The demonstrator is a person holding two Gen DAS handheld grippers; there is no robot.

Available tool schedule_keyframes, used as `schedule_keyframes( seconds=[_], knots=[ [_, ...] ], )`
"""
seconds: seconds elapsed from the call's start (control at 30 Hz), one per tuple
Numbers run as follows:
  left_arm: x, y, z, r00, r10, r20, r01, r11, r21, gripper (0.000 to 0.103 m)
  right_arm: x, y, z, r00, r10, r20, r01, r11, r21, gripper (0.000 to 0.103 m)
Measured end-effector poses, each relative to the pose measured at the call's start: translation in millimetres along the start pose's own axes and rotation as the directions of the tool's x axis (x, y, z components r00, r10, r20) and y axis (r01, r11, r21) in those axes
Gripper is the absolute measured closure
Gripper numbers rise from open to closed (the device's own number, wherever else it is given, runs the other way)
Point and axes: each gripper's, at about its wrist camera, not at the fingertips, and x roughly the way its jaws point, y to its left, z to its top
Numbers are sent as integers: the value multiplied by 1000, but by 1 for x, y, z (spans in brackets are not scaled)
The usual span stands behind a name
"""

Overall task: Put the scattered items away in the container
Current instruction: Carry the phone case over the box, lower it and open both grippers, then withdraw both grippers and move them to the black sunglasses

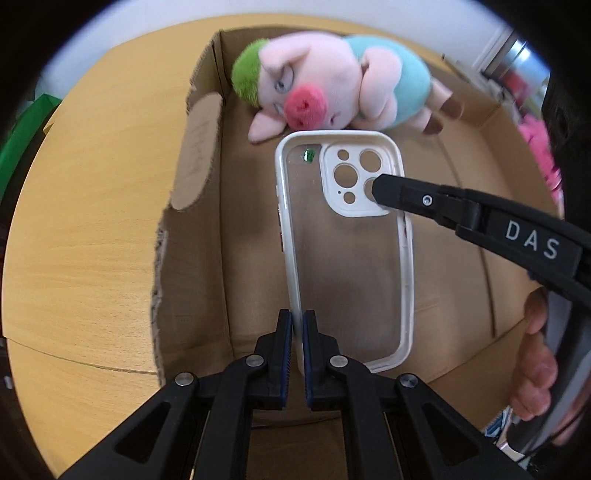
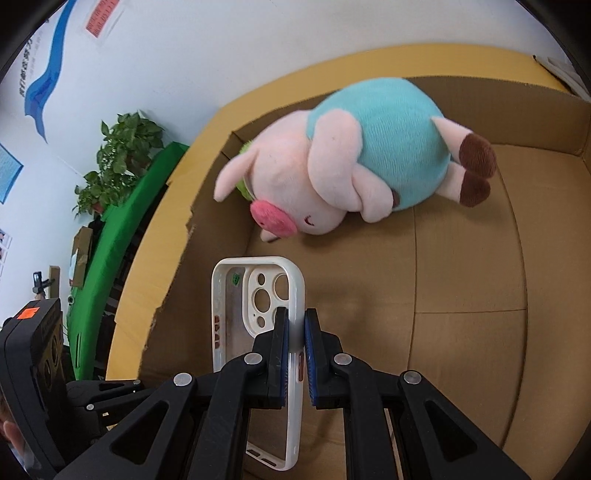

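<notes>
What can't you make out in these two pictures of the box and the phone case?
- Left wrist view: pink item at right edge, cut off by a dark shape.
- Right wrist view: plush pig covers the box floor beneath; its green hair mostly hidden.
- Wall posters: print too small.

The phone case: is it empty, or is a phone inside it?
Empty. Through the phone case back and camera holes, the cardboard box floor shows.

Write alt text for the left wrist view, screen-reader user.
The left tongs pinch one long edge of a white-rimmed clear phone case held over an open cardboard box, while the right tongs grip its camera-cutout end. A plush pig in a teal shirt lies on its side in the box.
</notes>
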Motion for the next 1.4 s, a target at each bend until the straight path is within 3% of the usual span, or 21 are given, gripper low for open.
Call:
schedule_keyframes(
  seconds=[0.13, 0.47, 0.5, 0.53, 0.6, 0.7, 0.73, 0.8, 0.9, 0.97, 1.1, 1.13, 1.3, 1.4],
  knots=[
    [7, -6, 0, 998, 45, -40, -44, 999, 15, 98, 17, -5, 0, 997, -42, -62, 43, 999, 20, 93],
    [3, -5, -10, 998, 58, -39, -58, 998, -2, 98, 34, -20, 6, 990, -20, -143, 33, 995, 95, 88],
    [0, -6, -12, 998, 53, -28, -53, 999, -2, 98, 33, -19, 6, 990, -5, -143, 18, 996, 88, 73],
    [-3, -8, -14, 999, 41, -18, -41, 999, -4, 98, 30, -17, 5, 990, 6, -138, 5, 997, 78, 48],
    [-19, -9, -21, 1000, 14, 20, -14, 1000, -12, 92, 14, -15, 2, 996, 6, -85, 1, 997, 78, 24],
    [-52, -10, -36, 992, 28, 121, -25, 999, -25, 76, -25, -10, -3, 999, 42, 10, -42, 997, 58, 18],
    [-67, -11, -44, 985, 24, 171, -19, 999, -34, 73, -40, -8, -7, 998, 55, 37, -57, 998, 41, 15],
    [-92, -14, -62, 967, 18, 253, -7, 999, -45, 52, -72, -5, -21, 994, 54, 96, -54, 999, -1, 9],
    [-122, -22, -89, 917, 53, 395, -35, 998, -54, 31, -119, -5, -52, 983, 8, 183, 2, 999, -53, 2],
    [-134, -40, -104, 882, 63, 467, -47, 998, -46, 26, -147, -10, -78, 968, -51, 245, 67, 996, -57, 0],
    [-147, -71, -132, 813, 95, 575, -90, 995, -38, 26, -187, -20, -119, 923, -177, 340, 209, 976, -60, 0],
    [-144, -79, -137, 803, 99, 588, -92, 995, -41, 26, -197, -28, -125, 913, -194, 359, 229, 972, -58, 0],
    [-150, -97, -156, 791, 102, 603, -76, 995, -69, 26, -228, -31, -147, 874, -234, 427, 299, 950, -92, 0],
    [-151, -104, -165, 789, 95, 607, -63, 995, -73, 26, -236, -33, -158, 870, -240, 430, 311, 945, -102, 0]
  ],
)
